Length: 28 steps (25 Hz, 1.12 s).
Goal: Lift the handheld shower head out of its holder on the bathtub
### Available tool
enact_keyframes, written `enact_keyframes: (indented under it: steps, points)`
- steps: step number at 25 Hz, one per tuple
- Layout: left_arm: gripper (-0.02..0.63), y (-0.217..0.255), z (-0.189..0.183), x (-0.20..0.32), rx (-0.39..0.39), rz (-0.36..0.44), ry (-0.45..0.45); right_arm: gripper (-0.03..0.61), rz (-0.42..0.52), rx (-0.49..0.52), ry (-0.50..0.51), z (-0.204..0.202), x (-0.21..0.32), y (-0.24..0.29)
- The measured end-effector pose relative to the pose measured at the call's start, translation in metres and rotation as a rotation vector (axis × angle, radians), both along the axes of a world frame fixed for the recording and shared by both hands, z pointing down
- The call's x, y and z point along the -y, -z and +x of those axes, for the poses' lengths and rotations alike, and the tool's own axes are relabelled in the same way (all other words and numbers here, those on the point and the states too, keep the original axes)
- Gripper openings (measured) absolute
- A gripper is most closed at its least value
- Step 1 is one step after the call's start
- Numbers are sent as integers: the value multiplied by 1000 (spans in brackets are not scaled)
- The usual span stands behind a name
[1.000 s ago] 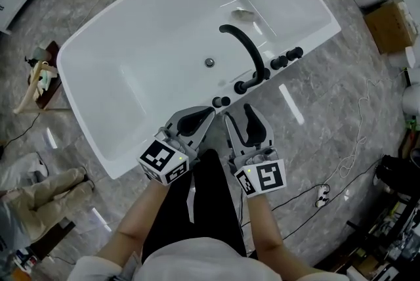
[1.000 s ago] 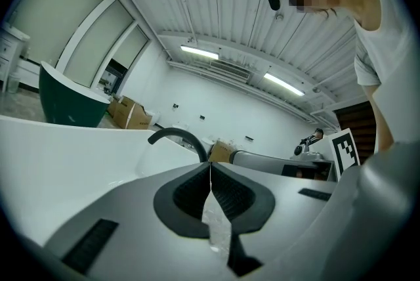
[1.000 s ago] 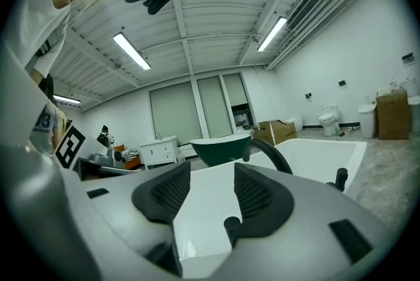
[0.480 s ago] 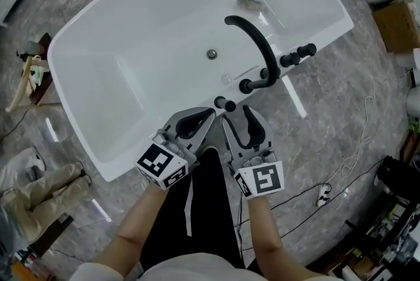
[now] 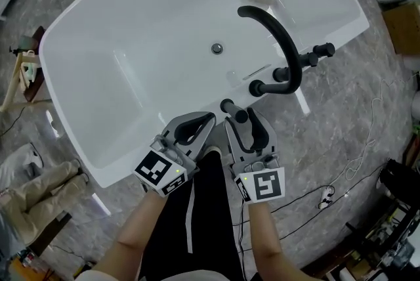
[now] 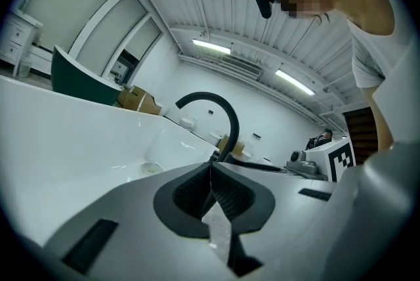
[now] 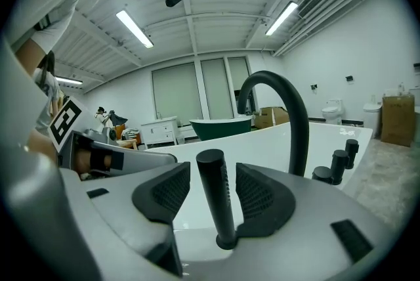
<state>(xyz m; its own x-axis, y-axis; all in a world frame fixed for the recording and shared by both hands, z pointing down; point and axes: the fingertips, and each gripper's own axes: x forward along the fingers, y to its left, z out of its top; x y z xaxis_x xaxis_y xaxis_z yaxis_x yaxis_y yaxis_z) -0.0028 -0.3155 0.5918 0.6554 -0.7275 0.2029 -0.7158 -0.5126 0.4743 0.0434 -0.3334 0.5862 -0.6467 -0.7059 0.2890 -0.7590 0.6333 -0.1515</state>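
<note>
The handheld shower head stands upright in its holder on the near rim of the white bathtub, at lower centre of the head view. The right gripper brackets it, jaws apart, with a gap on either side. Just left of it, the left gripper has its jaws pressed together on nothing. The arched black spout rises to the upper right, apart from both.

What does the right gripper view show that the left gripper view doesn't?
Only the right gripper view shows the black shower head. It stands upright in its holder between the open jaws of the right gripper, and neither pad touches it.

Only the left gripper view shows the left gripper, whose jaws are shut together on nothing.

Both views show the curved black faucet and the white bathtub.
</note>
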Motion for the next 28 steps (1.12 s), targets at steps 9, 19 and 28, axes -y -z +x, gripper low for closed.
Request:
enact_keyframes:
  steps: [9,19,28]
  points:
    - [12,-46,-1,10,-37,-15,22,209,112,-143,25,-7,15,-44]
    - [11,-74,-10,15,-30,-19,34,209,49,-84,3,-15,23,-78]
    - [12,-83,-14,18,-43,-34,53,124,52,-114,-37,-18,31,-87]
